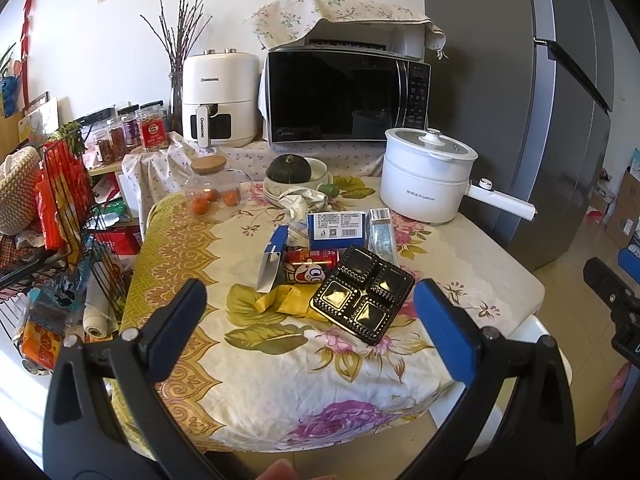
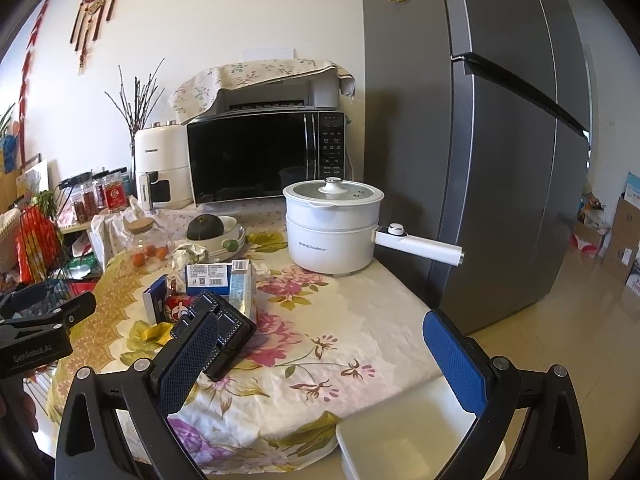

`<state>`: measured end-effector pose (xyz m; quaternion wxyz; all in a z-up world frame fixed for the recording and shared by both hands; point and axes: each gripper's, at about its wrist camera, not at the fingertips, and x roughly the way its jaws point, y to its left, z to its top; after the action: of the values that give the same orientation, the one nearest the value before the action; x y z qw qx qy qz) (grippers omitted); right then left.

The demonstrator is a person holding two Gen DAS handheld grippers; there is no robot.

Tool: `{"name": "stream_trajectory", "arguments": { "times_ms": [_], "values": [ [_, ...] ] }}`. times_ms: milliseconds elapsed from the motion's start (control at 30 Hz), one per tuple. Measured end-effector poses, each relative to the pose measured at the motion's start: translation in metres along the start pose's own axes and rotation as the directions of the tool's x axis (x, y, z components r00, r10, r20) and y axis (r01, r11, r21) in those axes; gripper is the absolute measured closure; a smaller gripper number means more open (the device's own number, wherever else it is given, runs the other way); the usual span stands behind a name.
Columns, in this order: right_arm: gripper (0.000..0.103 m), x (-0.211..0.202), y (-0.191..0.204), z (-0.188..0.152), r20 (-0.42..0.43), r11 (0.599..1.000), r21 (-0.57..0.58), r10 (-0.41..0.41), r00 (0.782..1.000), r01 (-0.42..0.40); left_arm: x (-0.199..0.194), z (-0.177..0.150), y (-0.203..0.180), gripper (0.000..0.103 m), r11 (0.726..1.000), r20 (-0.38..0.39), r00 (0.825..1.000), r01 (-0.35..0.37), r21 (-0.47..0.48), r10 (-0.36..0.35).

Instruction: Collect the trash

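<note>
While both tongs hang over the near table edge: nothing is gripped
Left tongs [image 1: 310, 312]: spread wide; empty
Right tongs [image 2: 320, 354]: spread wide; empty
Trash: black tray [image 1: 362, 294] just ahead between the left fingers; yellow wrapper [image 1: 286, 299], red packet [image 1: 310, 266], blue box [image 1: 337, 229] behind
Table [image 2: 360, 320]: floral cloth

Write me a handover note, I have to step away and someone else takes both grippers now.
Left gripper: open, empty, held off the table's near edge.
Right gripper: open, empty, beside it.
Trash sits mid-table: black tray, yellow wrappers, red can, blue box, open carton, crumpled paper.
White bin at the table's near corner; its inside is not visible.
Done: nothing picked yet, as far as shown.
Left: all of it.
</note>
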<state>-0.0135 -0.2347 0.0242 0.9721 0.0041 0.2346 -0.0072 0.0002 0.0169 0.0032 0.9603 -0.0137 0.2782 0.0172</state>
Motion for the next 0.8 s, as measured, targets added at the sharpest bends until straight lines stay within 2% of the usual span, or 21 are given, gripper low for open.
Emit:
{"name": "stream_trajectory", "arguments": {
  "times_ms": [800],
  "values": [
    [0.0,0.0001,-0.0084,-0.0003,-0.008,1.0,0.018,-0.009,1.0,0.009,0.0009,0.0005,-0.0021,0.0,1.0,0.003,1.0,-0.004,0.008,0.004]
  ]
}}
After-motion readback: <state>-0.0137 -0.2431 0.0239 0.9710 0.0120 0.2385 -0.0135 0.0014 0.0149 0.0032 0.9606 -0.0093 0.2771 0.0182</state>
